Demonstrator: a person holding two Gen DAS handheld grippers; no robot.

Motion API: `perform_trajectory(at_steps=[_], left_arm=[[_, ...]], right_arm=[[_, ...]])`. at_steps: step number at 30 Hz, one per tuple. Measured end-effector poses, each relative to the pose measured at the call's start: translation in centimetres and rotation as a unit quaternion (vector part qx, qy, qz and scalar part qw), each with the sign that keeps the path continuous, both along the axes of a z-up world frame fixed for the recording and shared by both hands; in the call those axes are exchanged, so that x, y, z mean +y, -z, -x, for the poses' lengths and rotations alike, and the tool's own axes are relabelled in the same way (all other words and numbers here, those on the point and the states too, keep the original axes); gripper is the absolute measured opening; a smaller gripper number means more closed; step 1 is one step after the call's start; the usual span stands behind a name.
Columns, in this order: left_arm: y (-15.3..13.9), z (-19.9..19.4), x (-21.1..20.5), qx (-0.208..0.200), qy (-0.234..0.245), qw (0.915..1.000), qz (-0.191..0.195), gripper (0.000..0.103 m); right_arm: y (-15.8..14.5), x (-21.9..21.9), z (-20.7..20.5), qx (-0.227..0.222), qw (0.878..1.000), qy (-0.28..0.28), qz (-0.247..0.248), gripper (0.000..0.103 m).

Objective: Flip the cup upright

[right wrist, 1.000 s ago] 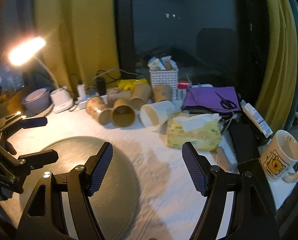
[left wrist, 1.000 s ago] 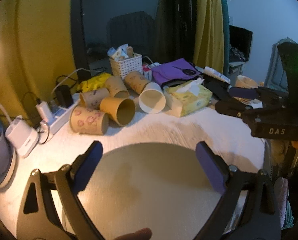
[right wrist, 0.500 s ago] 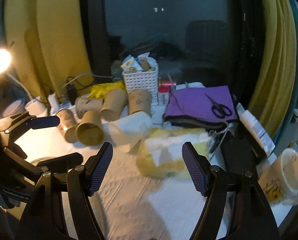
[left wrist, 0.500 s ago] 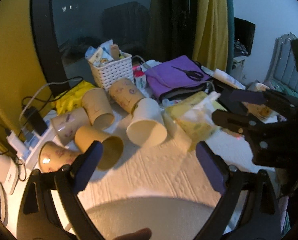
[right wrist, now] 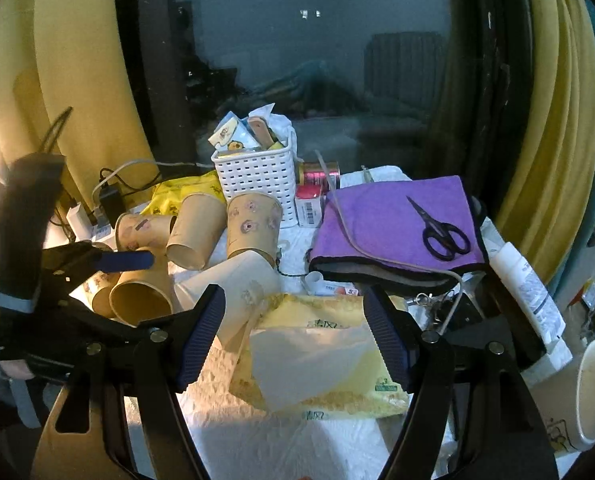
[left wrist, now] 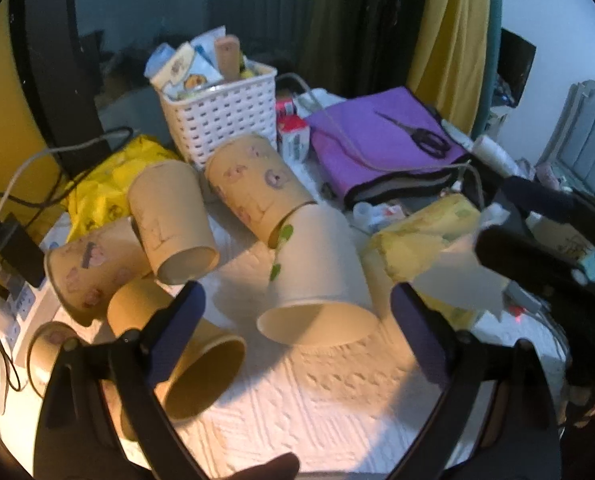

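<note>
Several paper cups lie on their sides in a heap on the white table cover. A white cup (left wrist: pixel 317 280) lies with its mouth toward me, right between the fingers of my open left gripper (left wrist: pixel 297 332); it also shows in the right wrist view (right wrist: pixel 233 284). A plain brown cup (left wrist: pixel 185 356) lies by the left finger. Printed brown cups (left wrist: pixel 253 184) lie behind. My right gripper (right wrist: pixel 293 336) is open and empty over a yellow tissue pack (right wrist: pixel 321 360).
A white basket (left wrist: pixel 221 120) of packets stands behind the cups. A purple cloth (right wrist: pixel 393 220) with scissors (right wrist: pixel 437 228) lies at the right, a mug (right wrist: pixel 593 392) at the far right. Cables and a power strip (left wrist: pixel 9 300) lie at the left.
Both grippers have moved forward toward the cup heap. The left gripper now has the white cup between its open fingers; the right one has come over the tissue pack.
</note>
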State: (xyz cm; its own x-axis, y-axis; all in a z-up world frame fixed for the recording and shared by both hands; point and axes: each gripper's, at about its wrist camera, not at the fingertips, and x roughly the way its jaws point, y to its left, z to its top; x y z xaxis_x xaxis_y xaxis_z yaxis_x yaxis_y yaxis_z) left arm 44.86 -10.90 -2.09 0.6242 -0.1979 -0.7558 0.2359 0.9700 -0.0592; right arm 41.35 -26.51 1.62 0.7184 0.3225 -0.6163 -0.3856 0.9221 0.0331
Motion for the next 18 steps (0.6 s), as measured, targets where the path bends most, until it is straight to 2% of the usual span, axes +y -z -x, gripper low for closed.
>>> perform_trajectory(at_steps=[9,14,18], left_arm=[[1.8,-2.0,-1.4,0.044,0.014,0.9988,-0.014,0.094],[2.3,-2.2,-1.7,0.048,0.018,0.9986,-0.013,0.094],[2.0,-2.3,-1.6,0.055,0.027,0.9981,0.003,0.075]], right_arm=[[0.7,-0.6,-0.2,0.011,1.0,0.002,-0.009,0.075],[0.8,-1.5,0.1,0.012,1.0,0.007,-0.018,0.075],[1.1,-1.8,0.2,0.019,0.999,0.007,-0.025,0.075]])
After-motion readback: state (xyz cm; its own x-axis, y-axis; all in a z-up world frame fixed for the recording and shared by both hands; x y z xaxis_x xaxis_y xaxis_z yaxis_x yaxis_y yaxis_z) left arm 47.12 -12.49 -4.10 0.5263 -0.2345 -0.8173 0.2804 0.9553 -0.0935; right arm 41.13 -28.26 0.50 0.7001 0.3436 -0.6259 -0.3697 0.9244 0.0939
